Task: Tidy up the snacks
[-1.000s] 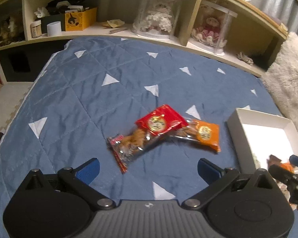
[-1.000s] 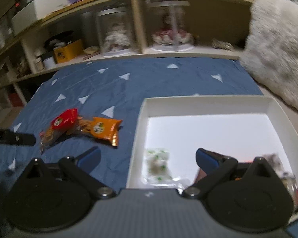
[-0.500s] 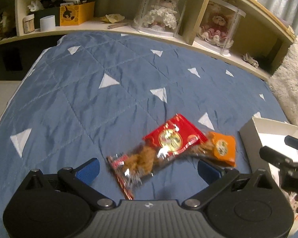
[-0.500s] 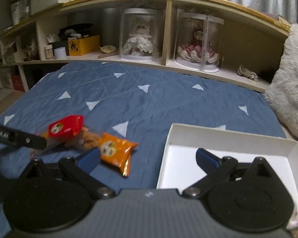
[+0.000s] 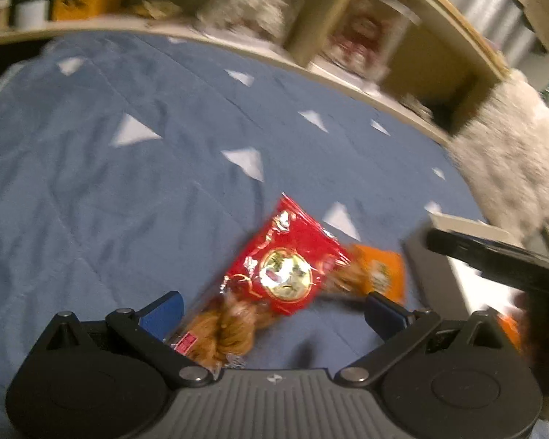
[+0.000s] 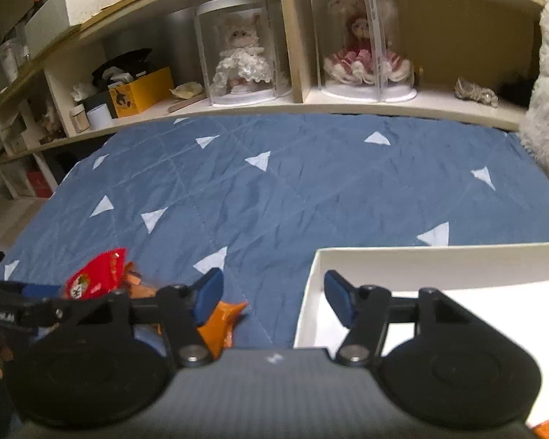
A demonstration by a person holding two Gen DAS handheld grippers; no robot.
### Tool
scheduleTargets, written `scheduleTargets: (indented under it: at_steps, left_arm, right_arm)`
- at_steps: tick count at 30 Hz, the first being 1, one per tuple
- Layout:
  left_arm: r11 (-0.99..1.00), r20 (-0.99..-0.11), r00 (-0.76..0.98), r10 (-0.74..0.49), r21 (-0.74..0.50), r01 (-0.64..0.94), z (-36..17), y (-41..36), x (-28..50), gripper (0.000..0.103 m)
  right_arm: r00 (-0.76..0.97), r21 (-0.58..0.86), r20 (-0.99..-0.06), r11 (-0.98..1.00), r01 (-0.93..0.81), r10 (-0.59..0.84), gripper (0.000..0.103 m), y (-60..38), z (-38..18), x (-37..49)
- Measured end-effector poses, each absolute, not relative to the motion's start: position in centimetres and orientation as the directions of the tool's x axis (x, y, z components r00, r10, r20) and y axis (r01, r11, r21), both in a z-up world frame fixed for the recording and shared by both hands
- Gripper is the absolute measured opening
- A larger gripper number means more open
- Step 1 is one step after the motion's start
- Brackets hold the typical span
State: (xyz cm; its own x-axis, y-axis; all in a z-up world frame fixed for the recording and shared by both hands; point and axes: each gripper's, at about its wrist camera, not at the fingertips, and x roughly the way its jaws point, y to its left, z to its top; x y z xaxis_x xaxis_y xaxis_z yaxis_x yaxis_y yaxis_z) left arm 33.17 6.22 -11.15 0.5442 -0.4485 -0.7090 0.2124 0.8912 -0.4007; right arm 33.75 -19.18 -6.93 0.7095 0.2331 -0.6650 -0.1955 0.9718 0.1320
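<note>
Left fingers: the left gripper (image 5: 272, 309) has its blue pads spread wide, touching nothing; the red snack packet (image 5: 287, 269) lies on the quilt between and just ahead of them.
Right fingers: the right gripper (image 6: 272, 298) is closing, its pads part-way in with only bare quilt and the box edge in the gap; nothing is held.
Red packet, position: on the blue quilt (image 5: 128, 201), left of the white box (image 6: 439, 259), its near clear end reaching back beside the left pad (image 5: 164, 311).
Red packet, long axis: runs diagonally, from near-left to far-right across the left gripper's gap, so the pads would likely close across its narrow side.
Orange packet: the orange snack packet (image 5: 382, 272) touches the red one's right edge, partly tucked under it; in the right wrist view it sits just beside the right gripper's left pad.
Nearer hand: the left for the red packet; the right appears nearer to the orange one.
Writing: a round gold emblem on the red packet; its lettering is too blurred to read.
Box contents: mostly hidden; an orange scrap shows at one corner.
</note>
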Motion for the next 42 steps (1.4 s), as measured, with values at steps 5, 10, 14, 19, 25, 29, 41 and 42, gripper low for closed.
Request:
scheduleTargets:
  at_steps: [5,10,14,19,25,29,41,42]
  left_arm:
    - [0.851,-0.717,0.460,-0.524,-0.445,0.277,-11.0,5.0,32.5,0.103]
    - [0.899,-0.739,0.511,-0.439,-0.365,0.243,-10.6,4.3,32.0,0.102]
    - [0.935,-0.767,0.535,-0.354,-0.287,0.207,-10.3,4.2,31.7,0.076]
    - [0.953,-0.786,0.542,-0.299,-0.220,0.207,-10.1,4.1,31.8,0.061]
    - [0.964,-0.813,0.523,-0.256,-0.175,0.199,-9.4,4.2,30.7,0.055]
    - [0.979,-0.837,0.508,-0.203,-0.185,0.086,-9.1,6.0,29.7,0.054]
    - [0.982,-0.872,0.469,-0.139,-0.182,-0.049,-8.9,7.5,26.9,0.061]
    - [0.983,-0.871,0.472,-0.137,-0.177,-0.042,-8.9,7.4,26.8,0.061]
  right_arm:
    - [0.703,0.153,-0.670,0.971,-0.183,0.238,0.067,-19.6,-7.2,34.0]
    - [0.708,0.150,-0.659,0.966,-0.209,0.255,0.067,-19.3,-7.0,34.0]
    - [0.716,0.110,-0.656,0.969,-0.223,0.239,0.062,-18.4,-6.9,34.4]
    - [0.747,0.046,-0.643,0.983,-0.179,0.166,0.048,-17.9,-7.1,34.9]
    - [0.792,0.035,-0.582,0.978,-0.203,0.185,0.027,-17.9,-6.2,35.2]
    - [0.741,0.085,-0.620,0.961,-0.263,0.258,0.010,-17.2,-6.9,36.1]
    - [0.604,-0.011,-0.763,0.930,-0.368,0.230,0.010,-14.5,-9.9,36.2]
    - [0.578,-0.013,-0.783,0.922,-0.386,0.230,0.010,-14.2,-10.1,35.9]
